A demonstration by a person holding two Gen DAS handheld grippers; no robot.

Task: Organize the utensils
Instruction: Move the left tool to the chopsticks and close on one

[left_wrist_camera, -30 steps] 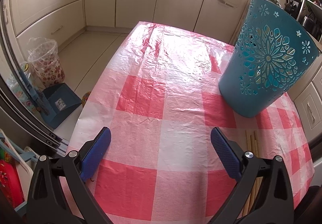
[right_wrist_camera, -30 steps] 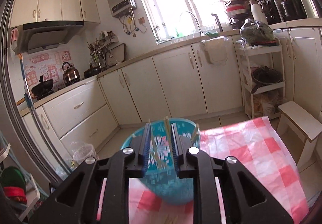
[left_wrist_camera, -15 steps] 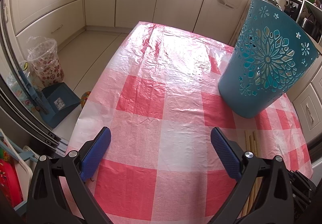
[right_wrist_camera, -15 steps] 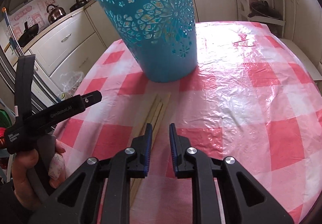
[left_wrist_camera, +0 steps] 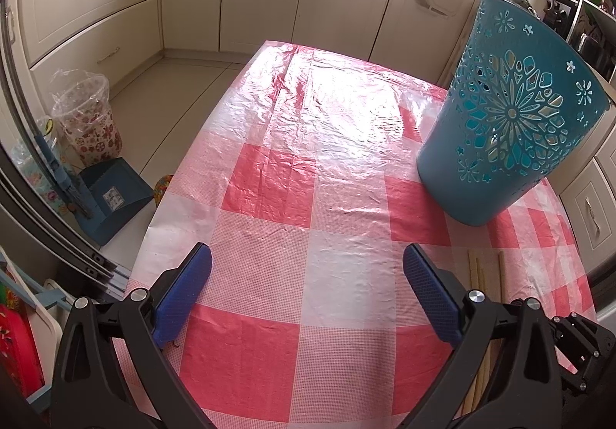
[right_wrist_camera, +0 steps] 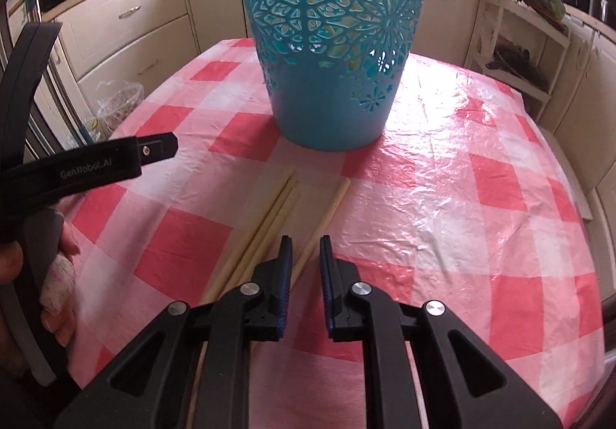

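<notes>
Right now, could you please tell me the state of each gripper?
Left gripper: wide open, empty, above the tablecloth.
Right gripper: has just been closing, small gap left; single chopstick lies between the pads, not yet pinched.

chopsticks' (right_wrist_camera: pixel 269 221) near ends hidden beneath the right tongs (right_wrist_camera: pixel 306 255); basket (right_wrist_camera: pixel 331 40) rim cropped.

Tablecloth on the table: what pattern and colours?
Tablecloth: red (pinkish) and white checks, glossy plastic; shows best in the right wrist view.
</notes>
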